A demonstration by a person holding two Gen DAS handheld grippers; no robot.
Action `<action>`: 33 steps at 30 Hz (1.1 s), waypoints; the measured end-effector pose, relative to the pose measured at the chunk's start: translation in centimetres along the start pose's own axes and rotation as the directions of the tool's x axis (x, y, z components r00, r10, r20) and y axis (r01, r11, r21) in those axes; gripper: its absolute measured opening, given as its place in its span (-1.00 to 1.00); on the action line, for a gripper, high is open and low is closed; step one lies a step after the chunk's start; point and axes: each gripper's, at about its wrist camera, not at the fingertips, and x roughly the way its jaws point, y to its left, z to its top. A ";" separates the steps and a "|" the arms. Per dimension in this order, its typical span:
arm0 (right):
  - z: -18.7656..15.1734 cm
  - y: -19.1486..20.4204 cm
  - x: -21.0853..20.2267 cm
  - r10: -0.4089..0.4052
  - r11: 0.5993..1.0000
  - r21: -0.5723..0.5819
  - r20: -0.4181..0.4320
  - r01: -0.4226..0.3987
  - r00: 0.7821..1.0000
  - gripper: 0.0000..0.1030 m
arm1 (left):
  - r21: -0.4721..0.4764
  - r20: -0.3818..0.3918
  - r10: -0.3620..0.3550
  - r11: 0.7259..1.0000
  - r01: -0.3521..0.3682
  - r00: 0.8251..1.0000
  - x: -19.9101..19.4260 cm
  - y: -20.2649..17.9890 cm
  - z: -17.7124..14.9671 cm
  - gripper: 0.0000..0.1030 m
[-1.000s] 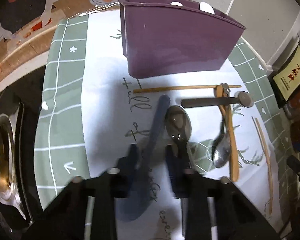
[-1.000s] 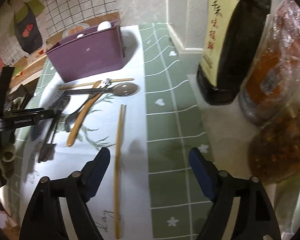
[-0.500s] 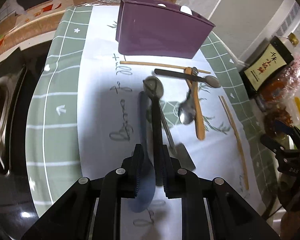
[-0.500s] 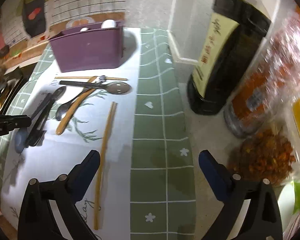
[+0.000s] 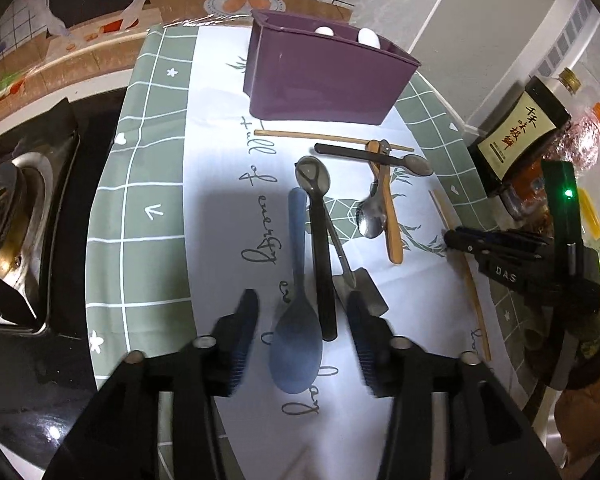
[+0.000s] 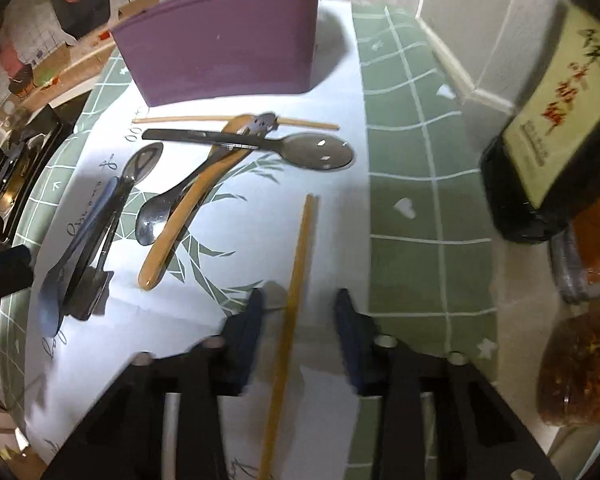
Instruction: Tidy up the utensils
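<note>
Utensils lie loose on the surface, so by my reading the sorting is barely started.

From the left wrist, the purple holder stands upright at the far end of the mat, with two white rounded tips showing above its rim; what they belong to I cannot tell. In front of it lie a chopstick, a dark-handled spoon, a wooden spoon crossed over a small metal spoon, and nearer, side by side, a blue spoon, a black-handled spoon and a small spatula. The left gripper has its fingers spreading; the blue spoon and the black handle lie between them on the mat, and neither pad presses on them. At the right edge, the right gripper shows fingertips drawn together over the second chopstick.

From the right wrist, that chopstick runs up between the fingers, which are closing; a gap shows on each side of it, so it is not yet pinched.

Every piece on the mat is left to place.
</note>
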 end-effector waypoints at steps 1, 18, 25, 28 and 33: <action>0.1 0.2 0.0 0.007 1.000 -0.007 -0.006 -0.007 1.000 -0.89 | 0.008 -0.001 0.006 1.000 -0.006 1.000 0.0 -0.2 0.1 0.01; -2.5 -1.5 -6.7 0.021 0.998 0.054 0.128 -0.028 0.992 -0.90 | 0.083 -0.091 0.027 0.996 -0.019 0.996 3.5 -0.6 2.8 -0.43; -3.2 -1.5 -7.2 0.002 0.998 0.063 0.135 -0.011 0.991 -0.90 | 0.093 -0.157 0.103 0.992 -0.089 0.982 6.2 -1.1 3.9 -0.50; -3.5 -1.6 -7.5 -0.002 0.998 0.069 0.141 -0.008 0.990 -0.90 | 0.078 -0.157 0.073 0.995 -0.061 0.985 6.5 -1.2 4.0 -0.68; -3.5 -1.6 -7.4 -0.005 0.997 0.077 0.137 -0.005 0.991 -0.90 | 0.044 -0.099 0.040 0.998 -0.035 0.994 6.6 -1.3 3.8 -0.82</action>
